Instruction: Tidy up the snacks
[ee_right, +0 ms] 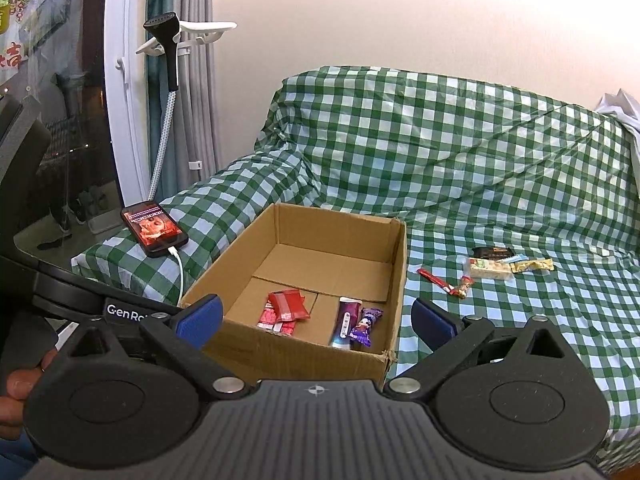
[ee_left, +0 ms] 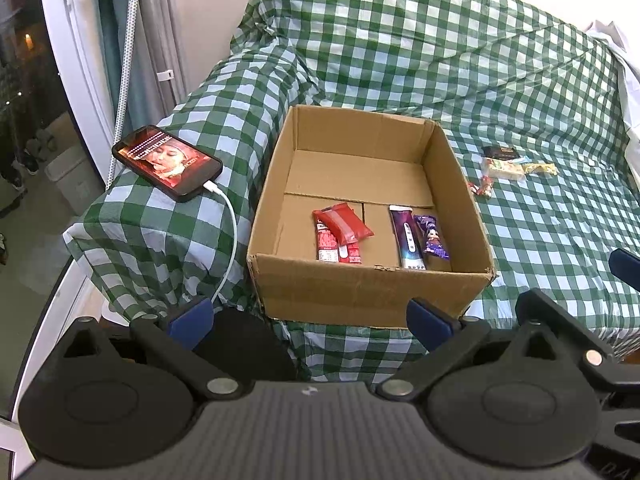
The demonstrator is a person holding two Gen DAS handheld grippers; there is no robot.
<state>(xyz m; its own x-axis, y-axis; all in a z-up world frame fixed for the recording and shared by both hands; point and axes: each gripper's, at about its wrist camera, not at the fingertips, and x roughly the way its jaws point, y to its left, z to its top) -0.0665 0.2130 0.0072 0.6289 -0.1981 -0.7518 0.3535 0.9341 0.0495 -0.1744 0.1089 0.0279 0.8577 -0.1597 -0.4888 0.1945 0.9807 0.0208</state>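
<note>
The print on the loose snack wrappers (ee_left: 505, 165) is too small to be read; the box's near wall (ee_right: 304, 354) is partly hidden by the right hand-held gripper (ee_right: 316, 318)

Both grippers were matte black, the left gripper (ee_left: 310, 318) and right gripper (ee_right: 316, 318) alike: blue fingertip pads (ee_right: 199, 319), silver pivot screws, ribbed grey bodies, white "GenRo" lettering.

Home living room, checked cloth (ee_right: 460, 152) over a sofa, curtains (ee_right: 200, 92), charging phone (ee_left: 167, 162) on the armrest
</note>
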